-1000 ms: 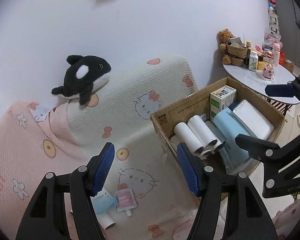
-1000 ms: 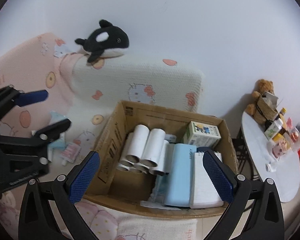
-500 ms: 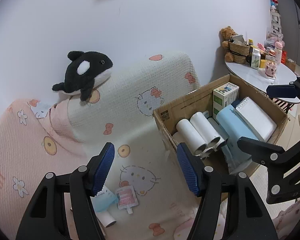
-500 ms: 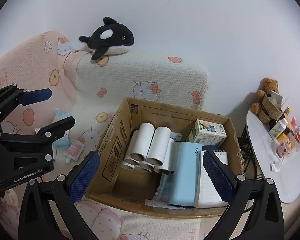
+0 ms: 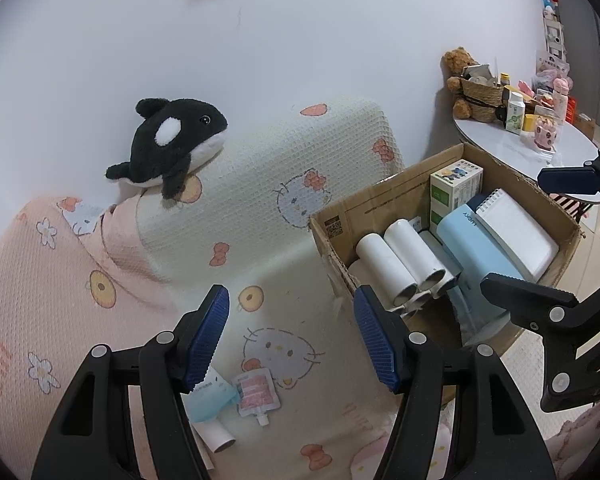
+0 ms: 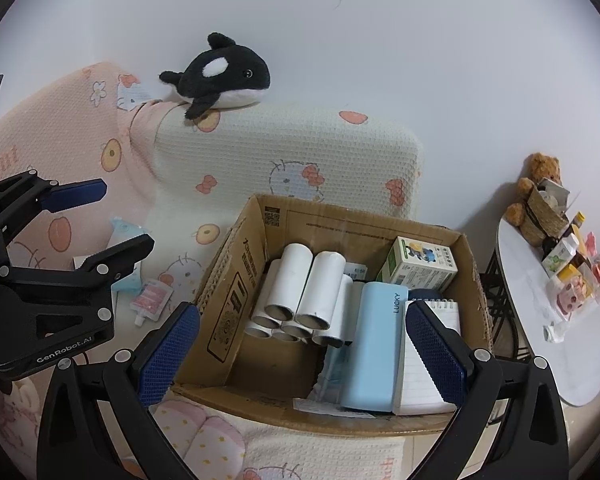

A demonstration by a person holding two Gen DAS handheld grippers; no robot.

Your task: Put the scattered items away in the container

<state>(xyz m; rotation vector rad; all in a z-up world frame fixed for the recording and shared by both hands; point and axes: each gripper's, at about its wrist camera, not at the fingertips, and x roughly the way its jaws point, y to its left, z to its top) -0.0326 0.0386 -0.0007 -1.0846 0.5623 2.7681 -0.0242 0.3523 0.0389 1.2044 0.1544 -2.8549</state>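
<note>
Blanketed sofa, cardboard box [image 6: 240, 256] at seat edge, left gripper [image 5: 292, 336] and right gripper [image 6: 300, 356] spread empty

Home living room: blanket-draped sofa [image 5: 260, 208], orca plush [image 5: 172, 148], cluttered side table [image 6: 556, 344], teddy bear [image 6: 536, 188].

The left gripper [image 5: 292, 334] hangs with its jaws spread wide and nothing between the blue pads [image 5: 208, 334]; the right gripper [image 6: 302, 354] is likewise parted wide and empty, its fingers [image 6: 434, 350] pointing forward and down; the two sit side by side, near each other but apart, each visible at the edge of the other's view.
</note>
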